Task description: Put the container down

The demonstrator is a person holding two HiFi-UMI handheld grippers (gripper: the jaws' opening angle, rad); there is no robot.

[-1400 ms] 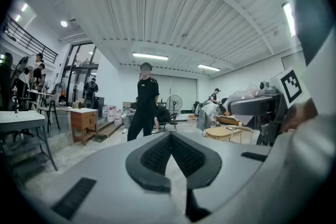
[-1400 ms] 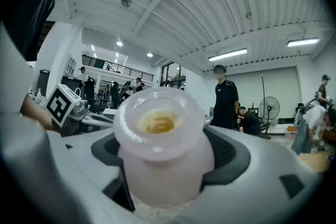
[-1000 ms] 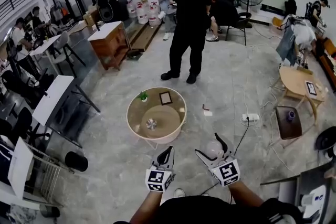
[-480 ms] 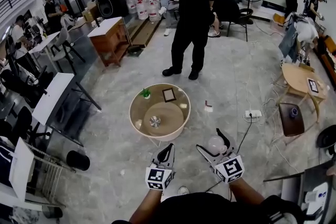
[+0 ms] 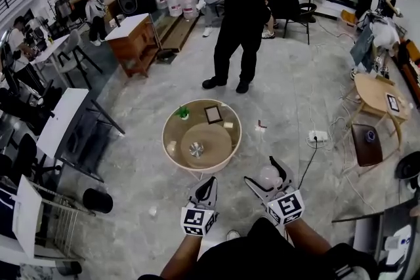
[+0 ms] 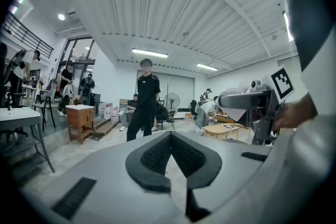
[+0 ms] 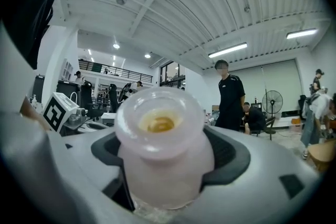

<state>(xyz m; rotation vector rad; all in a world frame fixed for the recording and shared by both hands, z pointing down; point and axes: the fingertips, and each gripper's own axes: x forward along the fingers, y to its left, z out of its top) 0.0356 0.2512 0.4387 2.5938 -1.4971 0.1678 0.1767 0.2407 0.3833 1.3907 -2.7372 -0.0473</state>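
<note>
Between the jaws of the right claw (image 5: 260,170): the container (image 7: 164,149) — a milky, translucent jar with a thick rolled lip and something yellowish showing down its mouth.
Right claw's state: jaws spread as wide as the jar's body, with a dark pad pressed against each side of it. The jar's mouth points forward, away from the claw's own camera.
Where the container is: held up in the air over the floor, clear of the round surface and touching nothing but the two pads.
Left claw (image 6: 170,135): jaws drawn together so the ribbed pads meet at the tips, with nothing between them. It is held just to the left of the right claw, at about the same height.
Round surface (image 5: 168,149): a low table with a pale rim and a lighter inner disc. It stands straight ahead of the left claw, ahead and to the left of the right claw, and well apart from both.
On the surface: a small green plant (image 5: 182,113) and a dark picture frame (image 5: 212,115) lie on the side away from the claws. A shiny metal piece (image 5: 195,149) sits on the inner disc, on the side nearer the claws.
Beyond the surface: a person in black (image 5: 241,10) stands on the grey floor, facing the claws.
Ahead and right of the right claw: a white power strip (image 5: 317,136) lies on the floor — a cable trails from it.
</note>
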